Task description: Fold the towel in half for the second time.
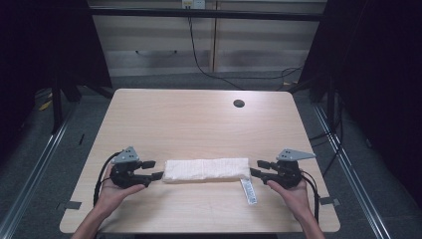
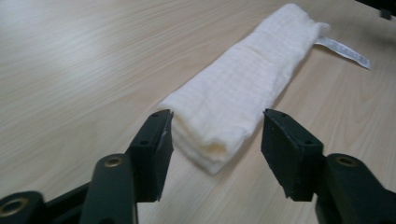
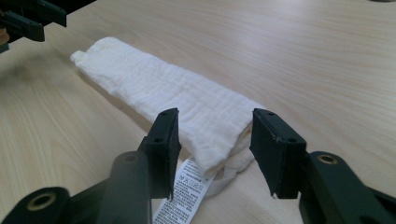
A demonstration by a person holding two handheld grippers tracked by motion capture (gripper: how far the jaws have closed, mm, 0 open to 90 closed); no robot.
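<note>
A white cloth [image 1: 206, 170], folded into a long narrow strip, lies flat across the near part of the wooden table [image 1: 199, 119]. A printed care label [image 1: 248, 191] sticks out from its right end. My left gripper [image 1: 155, 170] sits at the cloth's left end with its jaws apart; the cloth's end [image 2: 219, 135] lies in front of them, untouched by the pads. At the right end my right gripper [image 1: 258, 168] also stands open, with the cloth's end [image 3: 210, 126] and label [image 3: 187, 196] in front of its jaws.
A round cable hole [image 1: 239, 103] is in the table's far right part. Dark frame posts stand at both sides, and cables trail on the floor behind the table.
</note>
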